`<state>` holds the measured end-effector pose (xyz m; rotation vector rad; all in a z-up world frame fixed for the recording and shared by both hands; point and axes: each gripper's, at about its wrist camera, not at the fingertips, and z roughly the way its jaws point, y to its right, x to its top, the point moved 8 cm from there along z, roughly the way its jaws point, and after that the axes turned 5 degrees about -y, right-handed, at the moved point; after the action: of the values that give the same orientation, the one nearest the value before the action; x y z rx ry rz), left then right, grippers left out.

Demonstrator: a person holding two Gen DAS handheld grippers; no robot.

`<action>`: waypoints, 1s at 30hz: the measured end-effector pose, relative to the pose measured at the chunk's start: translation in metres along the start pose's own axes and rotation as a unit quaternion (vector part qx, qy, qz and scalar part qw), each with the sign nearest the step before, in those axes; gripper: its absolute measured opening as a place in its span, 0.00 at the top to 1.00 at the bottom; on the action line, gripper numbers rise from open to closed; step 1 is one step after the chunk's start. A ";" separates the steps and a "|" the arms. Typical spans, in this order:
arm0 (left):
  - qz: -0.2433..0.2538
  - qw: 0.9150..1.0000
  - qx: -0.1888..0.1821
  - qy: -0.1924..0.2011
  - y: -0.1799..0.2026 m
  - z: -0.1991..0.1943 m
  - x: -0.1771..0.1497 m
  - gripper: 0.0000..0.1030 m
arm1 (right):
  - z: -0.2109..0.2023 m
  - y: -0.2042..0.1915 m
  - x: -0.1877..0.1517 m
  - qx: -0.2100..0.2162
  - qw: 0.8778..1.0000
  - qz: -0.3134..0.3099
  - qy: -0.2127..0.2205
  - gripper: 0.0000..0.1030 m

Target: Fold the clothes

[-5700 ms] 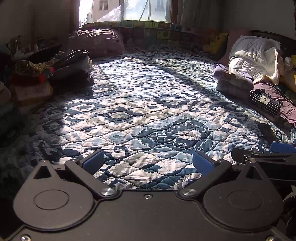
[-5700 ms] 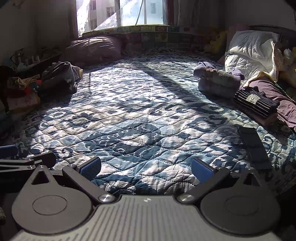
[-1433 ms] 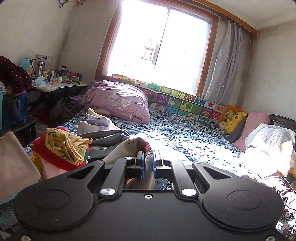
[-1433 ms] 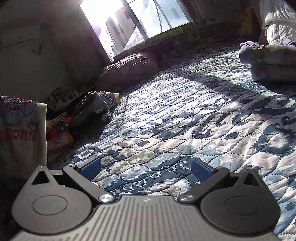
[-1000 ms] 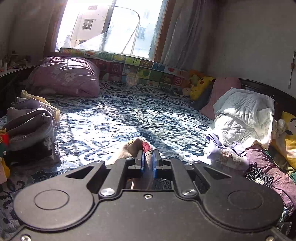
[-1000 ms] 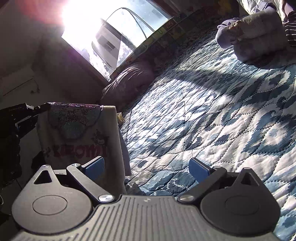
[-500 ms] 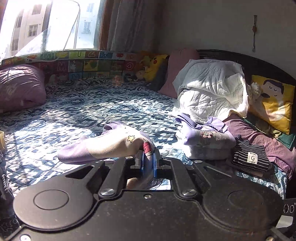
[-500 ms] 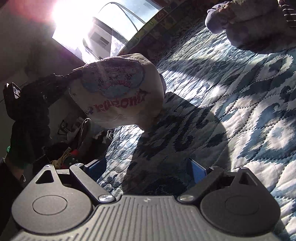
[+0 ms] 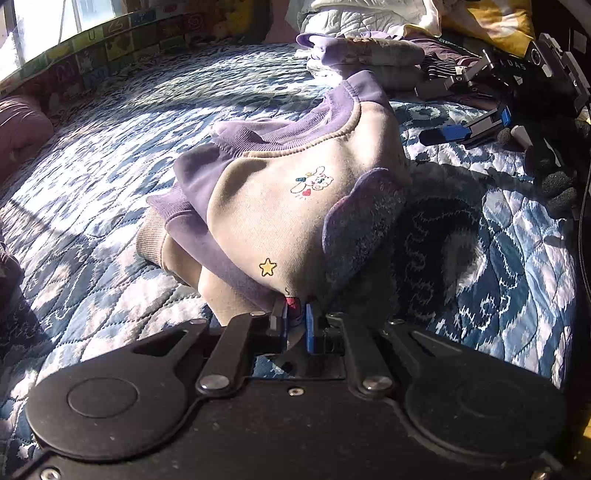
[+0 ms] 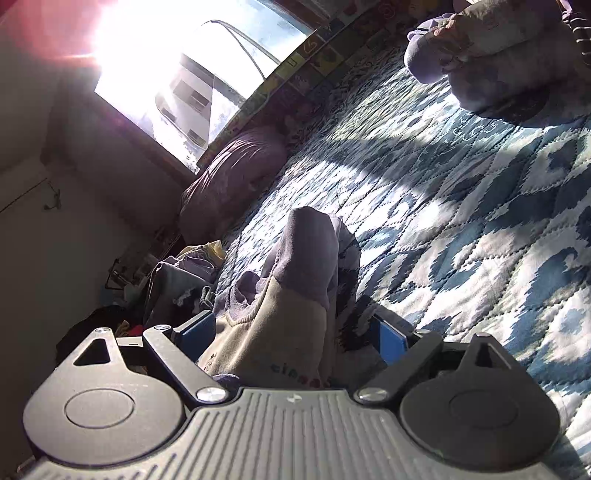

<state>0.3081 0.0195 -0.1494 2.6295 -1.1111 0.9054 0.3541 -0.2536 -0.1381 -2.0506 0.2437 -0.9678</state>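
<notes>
On the blue quilted bed (image 9: 110, 229), a cream-and-purple sweatshirt (image 9: 295, 192) lies bunched at centre, unfolded; folded clothes (image 9: 369, 55) sit at 12 o'clock. The left gripper (image 9: 295, 325) is clamped on its hem. The right gripper (image 10: 291, 339) is spread around the fabric. Its lettering is unreadable.

Bedroom in a home. Wide bed covered by a blue-and-white patterned quilt (image 9: 110, 155), sunlit from a large window (image 10: 207, 85) facing a neighbouring building. Purple pillow (image 10: 236, 173) below the sill, colourful alphabet mat (image 9: 122, 44) lining the wall, white quilted bedding (image 9: 354, 18) at the head end. Loose heap of clothes (image 10: 184, 273) at one side, folded garments (image 9: 373, 59) stacked on the other.
</notes>
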 end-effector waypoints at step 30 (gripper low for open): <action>-0.333 0.937 -0.011 0.105 -0.074 0.000 0.076 0.98 | 0.036 0.001 0.031 0.013 0.998 -0.066 0.010 0.91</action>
<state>0.4005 0.0261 -0.0984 2.5237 -0.1412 0.9573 0.4010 -0.2472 -0.1341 -2.0550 0.1076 -1.0674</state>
